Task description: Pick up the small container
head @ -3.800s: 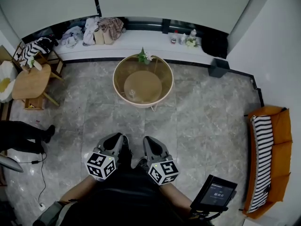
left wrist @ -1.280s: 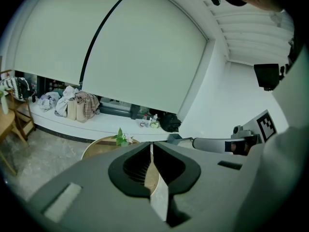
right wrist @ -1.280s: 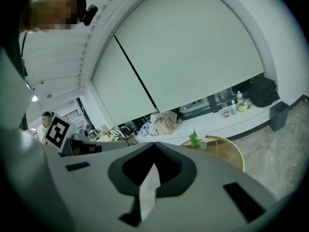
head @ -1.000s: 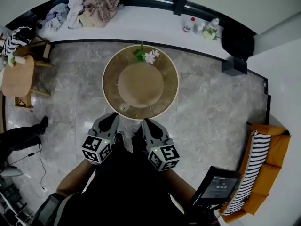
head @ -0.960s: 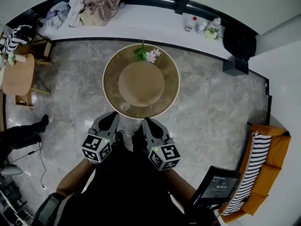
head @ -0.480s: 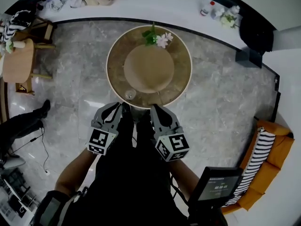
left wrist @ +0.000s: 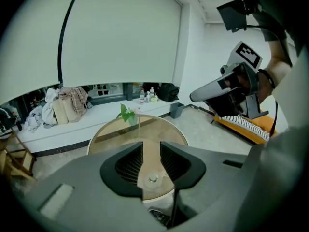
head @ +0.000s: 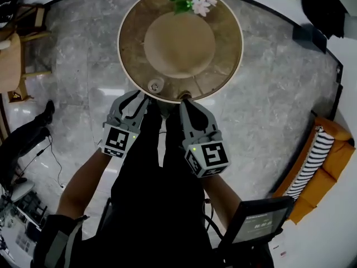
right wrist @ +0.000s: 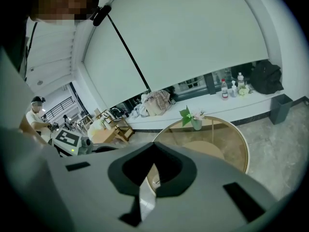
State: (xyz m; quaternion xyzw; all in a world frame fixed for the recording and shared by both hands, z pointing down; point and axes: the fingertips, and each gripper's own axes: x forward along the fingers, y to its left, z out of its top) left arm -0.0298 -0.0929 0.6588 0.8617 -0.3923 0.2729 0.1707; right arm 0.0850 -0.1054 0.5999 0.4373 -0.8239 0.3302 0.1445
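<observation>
Small container [head: 154, 85] | near-left edge of round table [head: 226, 66] | probably light, slick, breakable, so pinch its sides | my left gripper [head: 144, 98] opening, container framed but untouched | right gripper [head: 184, 100] closed, empty

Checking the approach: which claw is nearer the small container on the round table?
Left. The left claw is just short of the small container, jaws opening with it ahead, not gripped; the right claw is farther off to the container's right.
</observation>
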